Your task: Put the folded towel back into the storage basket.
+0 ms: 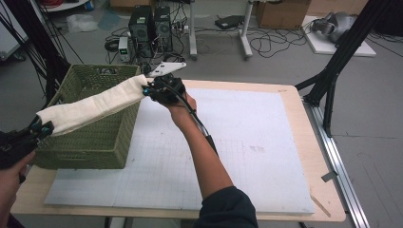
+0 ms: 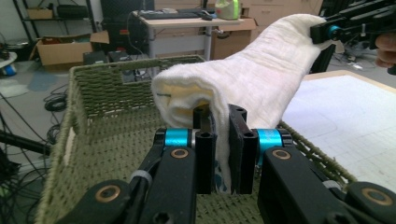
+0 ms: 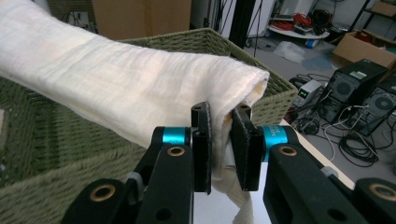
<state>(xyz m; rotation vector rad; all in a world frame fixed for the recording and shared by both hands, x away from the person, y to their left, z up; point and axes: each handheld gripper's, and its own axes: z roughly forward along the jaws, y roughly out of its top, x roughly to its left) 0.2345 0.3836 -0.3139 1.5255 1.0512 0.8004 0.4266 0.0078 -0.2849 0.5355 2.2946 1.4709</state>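
High view showed you carrying a folded cream towel [image 1: 95, 107] stretched between your two claws above the green woven basket [image 1: 90, 137], which stood at the left side of the table [image 1: 290, 156]; your left claw [image 1: 40, 128] pinched the near end by the basket's front corner, and your right claw [image 1: 151, 89] pinched the far end over the basket's right rim. Left gripper view had your left claw [image 2: 220, 154] pressed together on a fold of the towel [image 2: 261, 79], with the basket's [image 2: 112, 88] open interior directly beneath and ahead, and your other claw [image 2: 327, 31] gripping the far end. Right gripper view showed your right claw [image 3: 220, 144] likewise clamped on the towel's [image 3: 116, 84] edge, the roll sagging a little over the basket's [image 3: 42, 154] wall. You appeared to be at the placing step: towel gripped, lifted and brought over the basket, not yet inside. Your next move probably called for lowering both ends together until the towel lay within the walls, then spreading both claws.
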